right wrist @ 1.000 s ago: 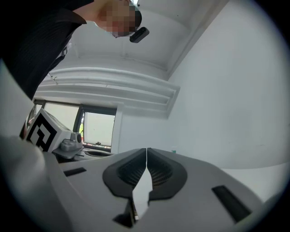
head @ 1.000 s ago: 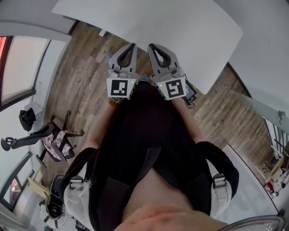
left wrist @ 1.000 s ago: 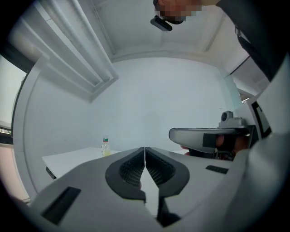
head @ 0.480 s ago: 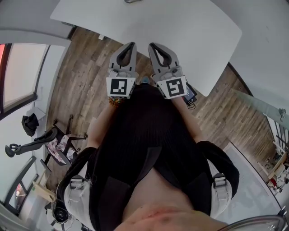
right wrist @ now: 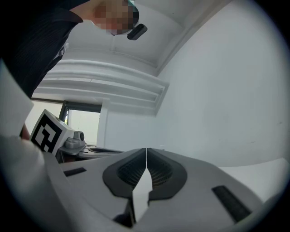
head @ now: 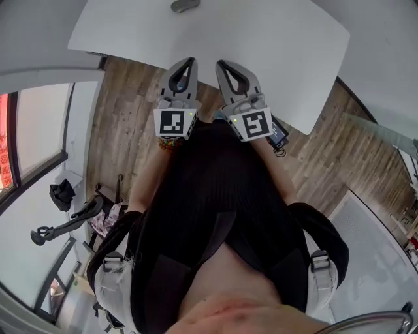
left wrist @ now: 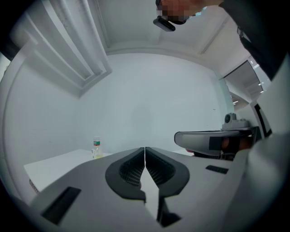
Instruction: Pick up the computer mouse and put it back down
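The computer mouse [head: 185,5], a small grey oval, lies on the white table [head: 274,45] at the very top edge of the head view. My left gripper [head: 191,60] and right gripper [head: 219,64] are held side by side near the table's near edge, well short of the mouse. Both point level. In the left gripper view the left gripper [left wrist: 145,148] has its jaws shut with nothing between them. The right gripper [right wrist: 147,149] in its own view is likewise shut and empty. Neither gripper view shows the mouse.
A small bottle [left wrist: 96,147] stands on the table at the left of the left gripper view. Wooden floor [head: 124,124] lies below the table's edge. An office chair [head: 72,218] stands at the lower left. White walls are behind the table.
Both grippers have crept toward the table together. The head view has shifted, so the mouse now shows at the top edge where it was out of view before.
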Demonstrator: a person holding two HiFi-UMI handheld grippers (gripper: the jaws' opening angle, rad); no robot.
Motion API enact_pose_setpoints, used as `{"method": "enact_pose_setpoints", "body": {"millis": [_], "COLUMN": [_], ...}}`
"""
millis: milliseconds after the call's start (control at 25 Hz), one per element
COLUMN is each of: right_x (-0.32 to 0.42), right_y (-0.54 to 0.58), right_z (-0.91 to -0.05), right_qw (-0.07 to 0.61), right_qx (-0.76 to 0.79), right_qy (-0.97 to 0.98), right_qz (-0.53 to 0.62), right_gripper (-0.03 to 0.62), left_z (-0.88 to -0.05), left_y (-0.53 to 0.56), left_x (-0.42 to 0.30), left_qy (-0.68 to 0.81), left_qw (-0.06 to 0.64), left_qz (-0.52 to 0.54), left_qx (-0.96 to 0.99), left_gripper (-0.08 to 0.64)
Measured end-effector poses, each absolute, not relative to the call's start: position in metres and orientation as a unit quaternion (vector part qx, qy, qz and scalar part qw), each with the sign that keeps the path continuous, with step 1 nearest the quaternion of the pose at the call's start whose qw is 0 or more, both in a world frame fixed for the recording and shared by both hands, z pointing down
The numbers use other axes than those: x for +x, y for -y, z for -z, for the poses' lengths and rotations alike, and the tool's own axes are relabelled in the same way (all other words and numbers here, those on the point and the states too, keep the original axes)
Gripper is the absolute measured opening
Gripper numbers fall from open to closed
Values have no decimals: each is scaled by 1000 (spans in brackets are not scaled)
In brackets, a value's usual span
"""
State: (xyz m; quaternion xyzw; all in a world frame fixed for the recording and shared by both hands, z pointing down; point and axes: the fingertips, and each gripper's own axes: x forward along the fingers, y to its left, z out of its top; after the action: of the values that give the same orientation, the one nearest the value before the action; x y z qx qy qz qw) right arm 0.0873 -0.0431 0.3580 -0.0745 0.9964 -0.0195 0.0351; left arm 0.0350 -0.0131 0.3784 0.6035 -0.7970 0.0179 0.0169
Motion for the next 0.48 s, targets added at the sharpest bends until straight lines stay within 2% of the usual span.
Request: {"method": "enact_pose_setpoints", "body": {"millis": [480], "right_x": [67], "right_y": [76], "right_z": [-350], "right_qw": [35], "right_qx": [-162], "right_qy": [-986], "right_qz": [29], "right_gripper": [29], "left_z": [-367], "left_y": [57], "left_x": [9], "left_qy": [741], "left_qw": [19], "left_qz": [-28], "left_qx": [670], "left_gripper": [15]}}
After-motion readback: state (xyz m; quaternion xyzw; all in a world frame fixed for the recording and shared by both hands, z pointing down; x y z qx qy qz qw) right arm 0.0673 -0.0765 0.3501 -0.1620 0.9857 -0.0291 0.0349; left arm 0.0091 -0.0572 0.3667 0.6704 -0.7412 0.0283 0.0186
